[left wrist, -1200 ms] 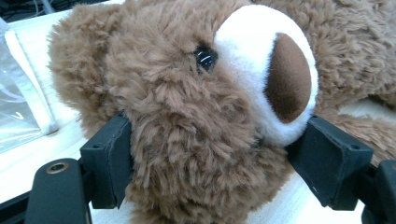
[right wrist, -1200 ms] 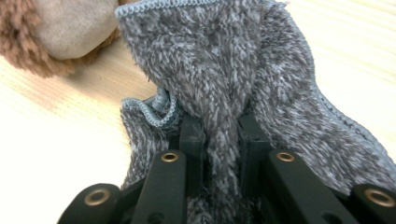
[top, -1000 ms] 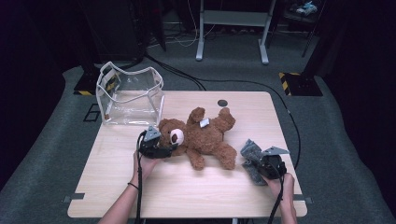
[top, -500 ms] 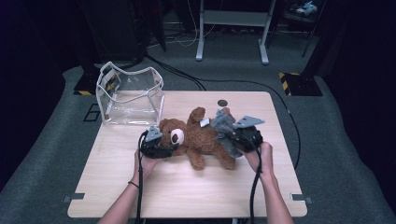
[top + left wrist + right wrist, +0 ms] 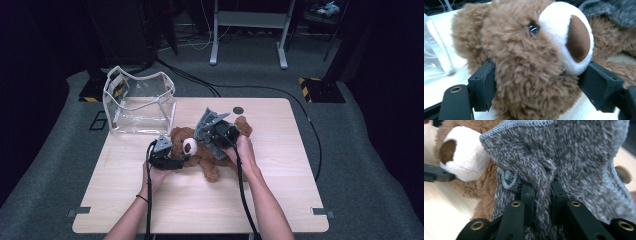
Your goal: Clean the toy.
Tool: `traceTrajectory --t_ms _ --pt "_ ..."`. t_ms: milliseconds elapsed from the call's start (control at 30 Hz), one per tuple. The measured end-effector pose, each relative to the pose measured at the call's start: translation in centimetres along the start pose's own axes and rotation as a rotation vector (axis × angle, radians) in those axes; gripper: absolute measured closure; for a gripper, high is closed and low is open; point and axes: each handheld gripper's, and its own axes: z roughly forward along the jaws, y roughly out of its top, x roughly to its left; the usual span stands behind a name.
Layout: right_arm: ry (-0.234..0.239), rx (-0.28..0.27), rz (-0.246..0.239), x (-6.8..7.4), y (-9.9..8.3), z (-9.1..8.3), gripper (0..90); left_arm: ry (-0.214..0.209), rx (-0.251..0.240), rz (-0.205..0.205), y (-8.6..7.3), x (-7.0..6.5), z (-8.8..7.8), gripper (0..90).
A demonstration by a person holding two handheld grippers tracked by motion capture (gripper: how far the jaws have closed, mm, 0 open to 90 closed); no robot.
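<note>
Left gripper (image 5: 175, 161): jaws wide apart yet pressing on both sides of the teddy bear's (image 5: 200, 150) head, in the left gripper view one at the cheek, the other under the white muzzle.
Right gripper (image 5: 216, 131): clamped tight on a bunched fold of the grey knit garment (image 5: 564, 157), held over the bear's body (the knit hangs down across the brown fur).
Teddy bear: lies near the middle of the tabletop (image 5: 280, 200), a little toward the far edge, head toward the left edge.
Open room: the near half of the tabletop is bare up to the near edge; the right side up to the right edge is bare too.
Clear bag (image 5: 140, 102): stands at the far left corner, just beside the bear's head, closing off that side.
Dark round disc (image 5: 238, 110): near the far edge, close behind the right gripper.
Cables: one trails from each gripper along the forearm toward the near edge.
</note>
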Motion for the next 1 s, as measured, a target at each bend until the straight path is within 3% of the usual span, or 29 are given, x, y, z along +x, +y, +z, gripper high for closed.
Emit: traceTrajectory --t_ms 67,167,333,400,467,633,733,767,800,833,900,933,1000 --pt "0.013 -0.004 0.019 -0.1 -0.3 -0.1 77.5 -0.004 -0.007 -0.007 -0.1 -0.1 -0.3 17.5" --pt "0.007 -0.010 0.004 -0.1 -0.4 -0.1 77.6 0.011 -0.021 -0.003 -0.2 -0.2 -0.7 17.3" --pt "0.002 -0.009 0.006 -0.1 -0.4 0.0 77.5 0.043 -0.015 -0.059 -0.4 0.7 -1.4 15.2" --pt "0.003 -0.010 0.027 0.0 -0.5 -0.1 77.5 0.035 0.013 -0.088 -0.8 1.1 -1.4 15.4" --pt "0.002 -0.022 0.011 -0.2 -0.5 0.0 77.4 0.022 0.041 -0.104 -1.5 1.2 -1.1 16.9" --pt "0.006 -0.023 0.033 -0.2 -0.5 0.0 77.2 -0.020 0.078 -0.126 -3.0 0.9 -0.3 32.9" --pt "0.005 -0.030 0.041 -0.3 -0.5 0.0 77.0 -0.017 0.094 -0.106 -3.5 0.9 -0.1 43.8" --pt "0.010 -0.034 0.062 -0.3 -0.5 0.0 77.0 -0.015 0.105 -0.113 -3.6 1.0 0.0 46.1" --pt "0.012 -0.040 0.050 -0.5 -0.5 0.0 77.0 -0.007 0.097 -0.116 -3.7 1.0 0.1 52.6" --pt "0.015 -0.035 0.084 -0.3 -0.5 -0.1 76.9 -0.017 0.102 -0.112 -3.6 1.1 0.1 56.5" --pt "0.019 -0.054 0.066 -0.7 -0.5 -0.1 76.8 -0.010 0.101 -0.097 -3.6 1.0 0.1 63.0" --pt "0.025 -0.049 0.095 -0.5 -0.5 -0.2 76.7 -0.013 0.101 -0.082 -3.5 1.1 0.2 65.6" --pt "0.025 -0.070 0.092 -0.6 -0.4 -0.4 76.5 -0.010 0.102 -0.077 -3.5 1.0 0.2 68.3"
